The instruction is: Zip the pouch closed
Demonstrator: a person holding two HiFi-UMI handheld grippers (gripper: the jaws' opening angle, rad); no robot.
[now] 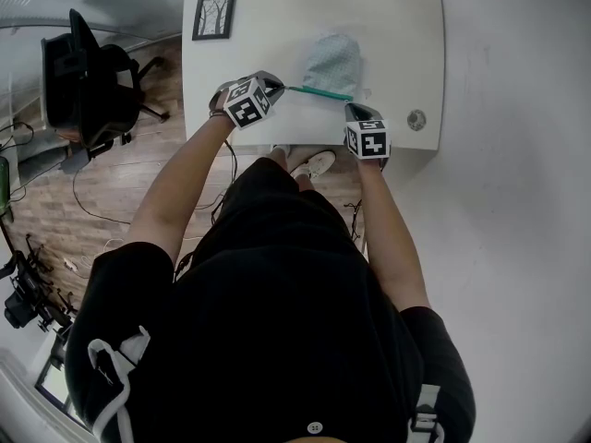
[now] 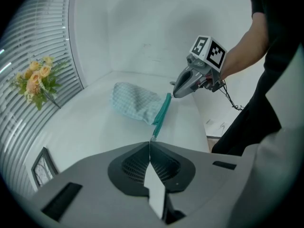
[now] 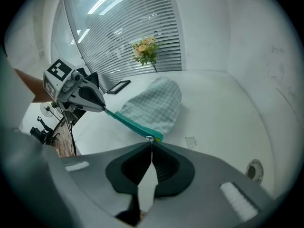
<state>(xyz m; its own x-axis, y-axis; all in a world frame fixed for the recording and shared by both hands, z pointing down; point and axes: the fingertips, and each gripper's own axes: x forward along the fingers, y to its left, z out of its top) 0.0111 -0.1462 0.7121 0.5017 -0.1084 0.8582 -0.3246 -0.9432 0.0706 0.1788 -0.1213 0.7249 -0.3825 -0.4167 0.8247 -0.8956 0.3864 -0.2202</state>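
A pale checked pouch lies on the white table, its teal zipper stretched taut along the near edge. My left gripper is shut on the zipper's left end, and the thin teal tail runs into its closed jaws. My right gripper is shut at the zipper's right end, where the small silver zipper pull sits right at its closed jaws. The pouch lies flat beyond the zipper. The left gripper shows across the zipper in the right gripper view.
A small framed picture stands at the table's back left and a bunch of flowers by the window blinds. A round cable hole is near the right front corner. An office chair stands left of the table.
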